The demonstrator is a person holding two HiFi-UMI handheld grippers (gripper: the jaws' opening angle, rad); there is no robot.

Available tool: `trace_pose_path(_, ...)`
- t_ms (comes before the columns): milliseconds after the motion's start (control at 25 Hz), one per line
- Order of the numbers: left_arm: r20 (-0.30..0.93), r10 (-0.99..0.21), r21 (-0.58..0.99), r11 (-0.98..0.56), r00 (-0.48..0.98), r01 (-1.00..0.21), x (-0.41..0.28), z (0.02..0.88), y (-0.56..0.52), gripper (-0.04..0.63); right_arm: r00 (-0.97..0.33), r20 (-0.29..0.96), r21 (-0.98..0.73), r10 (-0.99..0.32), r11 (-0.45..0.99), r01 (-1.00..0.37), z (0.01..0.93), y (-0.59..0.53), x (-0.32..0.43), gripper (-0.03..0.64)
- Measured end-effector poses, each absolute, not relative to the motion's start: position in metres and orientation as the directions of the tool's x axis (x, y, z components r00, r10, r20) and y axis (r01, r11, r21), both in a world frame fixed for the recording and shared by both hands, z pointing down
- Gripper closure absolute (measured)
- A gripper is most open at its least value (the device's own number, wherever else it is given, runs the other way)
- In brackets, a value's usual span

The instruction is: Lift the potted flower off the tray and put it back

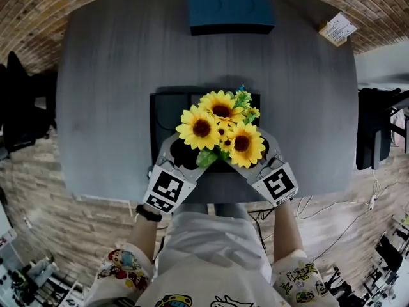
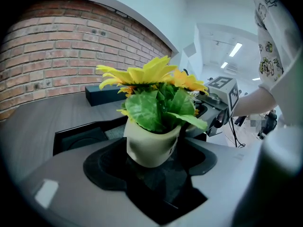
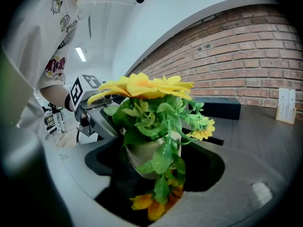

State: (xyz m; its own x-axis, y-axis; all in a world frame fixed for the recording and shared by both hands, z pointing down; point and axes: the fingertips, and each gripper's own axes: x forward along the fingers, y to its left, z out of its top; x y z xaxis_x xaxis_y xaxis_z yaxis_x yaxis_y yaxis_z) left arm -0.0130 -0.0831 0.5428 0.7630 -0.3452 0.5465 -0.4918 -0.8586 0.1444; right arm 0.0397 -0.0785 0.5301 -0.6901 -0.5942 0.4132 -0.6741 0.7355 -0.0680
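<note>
A potted flower with yellow sunflowers (image 1: 220, 130) and green leaves stands in a pale pot (image 2: 149, 145) over the front part of the black tray (image 1: 163, 107). My left gripper (image 1: 188, 153) reaches in from the lower left and my right gripper (image 1: 252, 162) from the lower right. In the left gripper view the pot sits between the jaws of the left gripper (image 2: 151, 176), with dark gaps on both sides. The right gripper view shows the pot (image 3: 142, 152) between the jaws of the right gripper (image 3: 151, 176), also with room beside it. Both stand open. The flowers hide the fingertips from above.
A dark blue box (image 1: 230, 10) lies at the far edge of the grey table (image 1: 108, 75), and a small printed card (image 1: 337, 28) at the far right corner. Dark chairs (image 1: 374, 130) stand at both sides. A brick wall runs behind the table.
</note>
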Motion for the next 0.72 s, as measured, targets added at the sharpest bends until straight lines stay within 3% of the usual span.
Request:
trace_pose_path(160, 0.538, -0.364, 0.148, -0.847, 0.761, -0.510, -0.015, 0.541, -0.082, 0.241, -0.690, 0.419, -0.105, -0.590, 0.723, -0.682, 0.536, -0.075, 0.042, 0.209)
trace_pose_path(720, 0.513, -0.403, 0.152, -0.826, 0.758, -0.542, -0.023, 0.525, -0.074, 0.186, -0.664, 0.425, -0.117, -0.615, 0.690, -0.714, 0.525, -0.065, 0.055, 0.173)
